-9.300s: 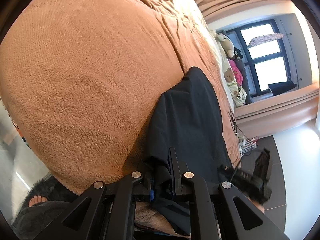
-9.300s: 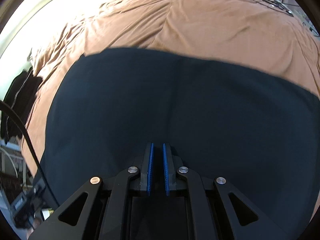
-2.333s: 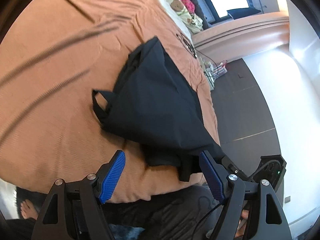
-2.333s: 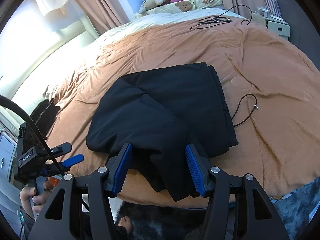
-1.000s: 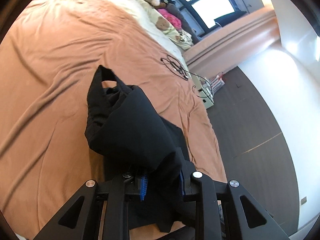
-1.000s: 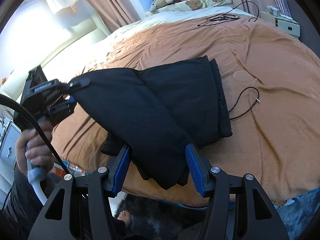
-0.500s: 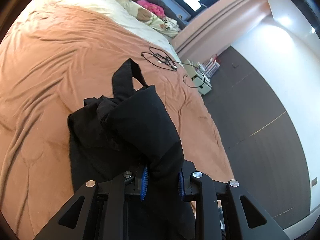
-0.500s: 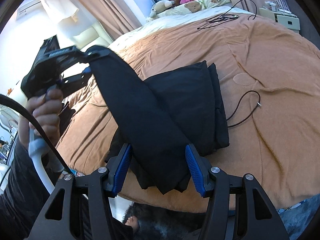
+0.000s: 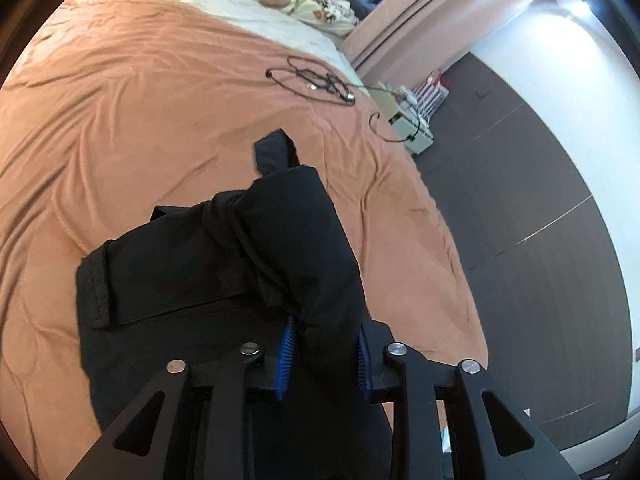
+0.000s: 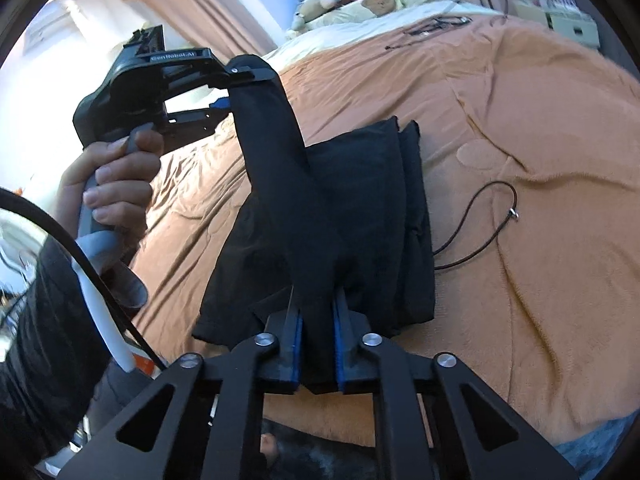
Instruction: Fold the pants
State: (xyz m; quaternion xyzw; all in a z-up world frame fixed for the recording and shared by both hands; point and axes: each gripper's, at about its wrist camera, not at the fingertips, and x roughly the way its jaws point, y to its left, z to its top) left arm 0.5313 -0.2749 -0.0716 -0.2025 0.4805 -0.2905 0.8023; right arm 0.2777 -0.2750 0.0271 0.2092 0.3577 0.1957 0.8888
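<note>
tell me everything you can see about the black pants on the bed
The black pants are plain, matte woven fabric, partly folded into a thick stack lying on the orange-brown blanket near the bed's edge. One band of cloth is lifted off the stack and stretched between the grippers: the left gripper holds its raised end, its jaws having just widened, and the right gripper has just closed on its lower end. A thin dark cord lies beside the stack.

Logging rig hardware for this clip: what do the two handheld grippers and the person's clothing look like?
Both grippers are black angular linkages with silver pivot bolts and ribbed blue finger pads. The left gripper has a black body with white lettering, a grey-and-white handle and a black cable. The right gripper matches. The person wears a black sleeve.
</note>
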